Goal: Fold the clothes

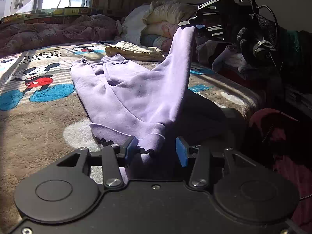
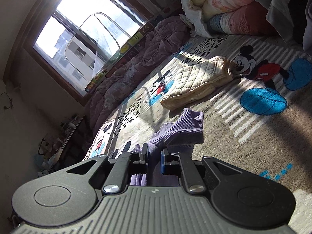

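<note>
Lying on the cartoon blanket [image 1: 39, 105], the purple garment [image 1: 124, 95] has its hem between the left gripper [image 1: 156, 152] pads, spread apart, not pinching. Right gripper [image 2: 155, 157] is clenched on the ribbed cuff [image 2: 181, 130], lifting that end, probably to fold over.

Both wrist views low, close, sharing blanket [image 1: 39, 117].

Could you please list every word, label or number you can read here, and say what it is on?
No text reads clearly.
Colourful strip on the window sill: large letter- or number-like shapes, too blurred and distorted to read.
Cartoon blanket: pictures only, no words.
Purple garment: no label visible.
</note>
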